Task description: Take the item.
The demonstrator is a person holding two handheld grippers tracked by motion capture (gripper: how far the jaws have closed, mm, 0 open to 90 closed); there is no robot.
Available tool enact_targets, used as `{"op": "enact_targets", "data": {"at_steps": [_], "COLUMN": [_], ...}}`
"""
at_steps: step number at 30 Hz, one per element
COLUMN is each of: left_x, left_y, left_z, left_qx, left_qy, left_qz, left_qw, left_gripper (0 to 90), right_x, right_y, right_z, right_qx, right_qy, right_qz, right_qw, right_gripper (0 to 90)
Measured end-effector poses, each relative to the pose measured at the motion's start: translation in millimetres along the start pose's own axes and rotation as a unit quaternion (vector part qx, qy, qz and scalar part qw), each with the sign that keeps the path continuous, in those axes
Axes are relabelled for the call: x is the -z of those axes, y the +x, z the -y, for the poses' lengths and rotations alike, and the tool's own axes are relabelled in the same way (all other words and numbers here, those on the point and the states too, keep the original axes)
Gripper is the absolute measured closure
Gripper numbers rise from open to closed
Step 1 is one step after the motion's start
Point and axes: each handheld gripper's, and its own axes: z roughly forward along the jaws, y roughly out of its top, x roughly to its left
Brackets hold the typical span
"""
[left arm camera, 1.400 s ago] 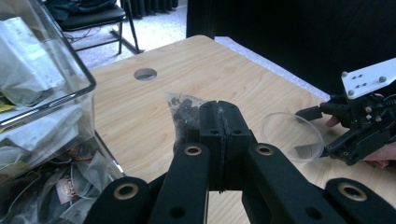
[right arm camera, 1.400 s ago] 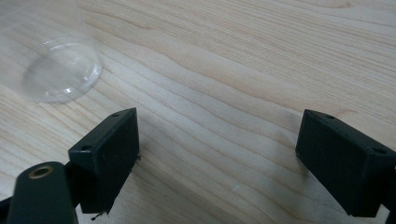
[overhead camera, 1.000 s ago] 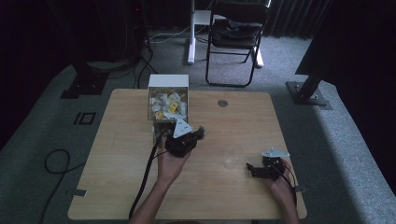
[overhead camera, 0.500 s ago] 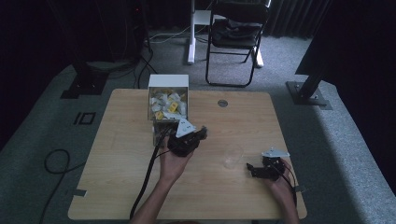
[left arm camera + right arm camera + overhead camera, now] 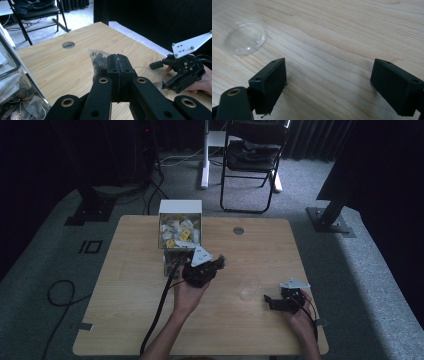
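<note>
The left gripper point(image 5: 117, 67) has its jaws pressed together on a small clear packet point(image 5: 98, 58) of dark bits, which sticks up past the fingertips point(image 5: 113, 65), just beside the clear box point(image 5: 179, 231) of sachets; the right gripper point(image 5: 328, 82) rests with jaws spread wide over bare table point(image 5: 342, 35); a clear plastic cup point(image 5: 244, 37) lies beyond its left finger point(image 5: 270, 80), apart from it
</note>
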Motion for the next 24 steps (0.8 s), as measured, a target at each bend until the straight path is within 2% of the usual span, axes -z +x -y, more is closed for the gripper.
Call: {"op": "enact_targets", "data": {"at_steps": [24], "left_x": [-11.5], "left_y": [-9.5], "left_z": [-4.2], "left_qx": [-0.001], "left_qy": [-0.001], "left_qz": [0.016], "left_qw": [0.9999], "left_gripper": [90.0], "right_x": [-0.1], "right_y": [0.0], "right_z": [0.0], "right_qx": [0.001], "right_qy": [0.0], "right_qz": [0.0], "right_qw": [1.0], "right_gripper": [13.3]}}
